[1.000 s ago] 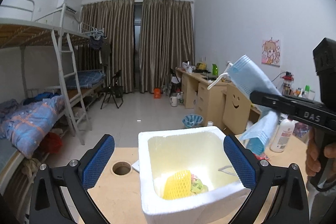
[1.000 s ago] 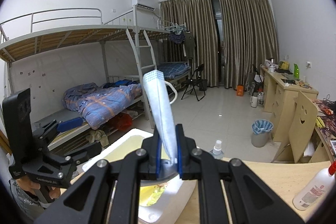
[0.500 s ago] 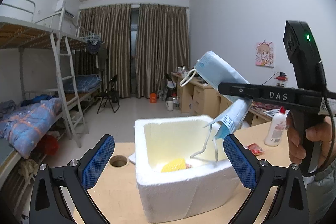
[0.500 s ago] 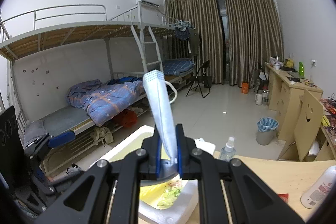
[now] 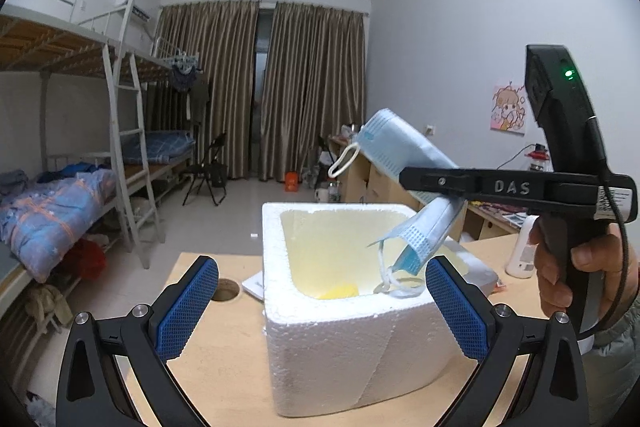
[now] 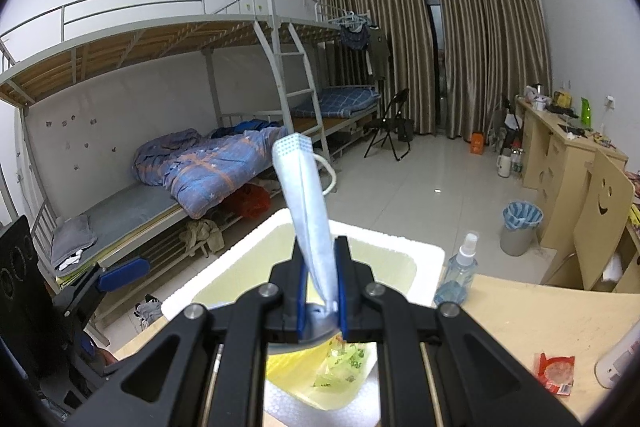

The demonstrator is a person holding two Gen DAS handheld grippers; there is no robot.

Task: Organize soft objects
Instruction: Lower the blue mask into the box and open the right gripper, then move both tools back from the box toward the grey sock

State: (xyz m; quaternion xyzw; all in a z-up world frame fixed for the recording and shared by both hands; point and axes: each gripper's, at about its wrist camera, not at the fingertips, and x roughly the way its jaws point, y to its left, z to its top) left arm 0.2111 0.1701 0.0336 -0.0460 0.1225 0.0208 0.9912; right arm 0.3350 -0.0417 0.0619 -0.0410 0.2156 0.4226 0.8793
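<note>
A white foam box [image 5: 360, 339] stands on the wooden table in front of my left gripper [image 5: 322, 303], which is open and empty, its blue pads either side of the box. My right gripper [image 6: 320, 291] is shut on a folded blue face mask [image 6: 306, 195] and holds it over the box opening [image 6: 304, 275]. In the left wrist view the mask [image 5: 404, 155] hangs across the right gripper's fingers [image 5: 432, 181], its ear loops dangling into the box. A yellow foam net [image 5: 338, 291] and a green wrapper [image 6: 344, 363] lie inside.
A clear spray bottle [image 6: 458, 275] stands beyond the box. A white lotion bottle [image 5: 524, 251] and a red packet [image 6: 554, 373] lie on the table to the right. A round cable hole [image 5: 227, 290] and a paper [image 5: 254, 285] are left of the box.
My right gripper has carried the mask leftward and down, from beside the box to above its opening. The left gripper has dropped lower and pulled back a little from the box.
</note>
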